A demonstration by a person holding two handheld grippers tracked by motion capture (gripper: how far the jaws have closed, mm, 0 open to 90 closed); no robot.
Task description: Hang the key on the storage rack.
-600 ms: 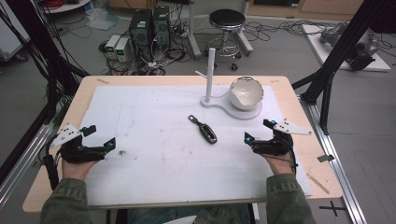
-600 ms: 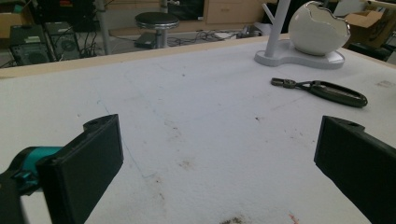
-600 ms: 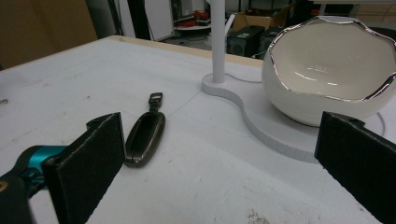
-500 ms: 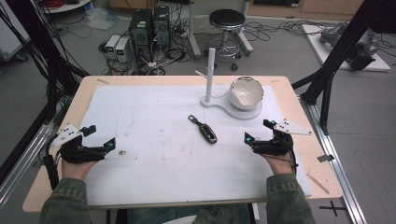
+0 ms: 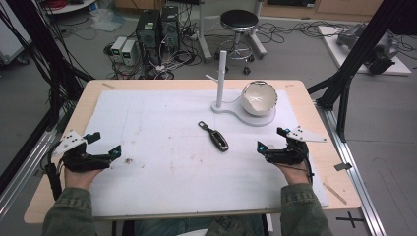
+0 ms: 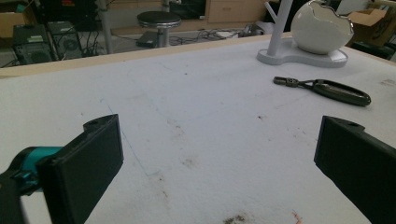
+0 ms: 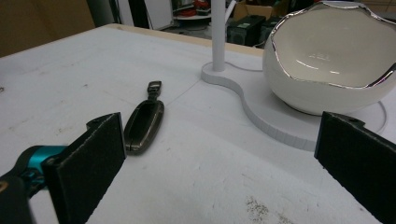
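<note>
Right gripper view cuts off both spread pads of right claw (image 7: pixel 219 172); key fob (image 7: pixel 144 125) beside one

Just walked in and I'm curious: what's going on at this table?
A person sits at the table with a pair of tongs in each hand. The left tongs and right tongs both rest open, holding nothing. Between them lies a dark key fob, untouched, near a white egg-shaped bowl on its stand.
</note>
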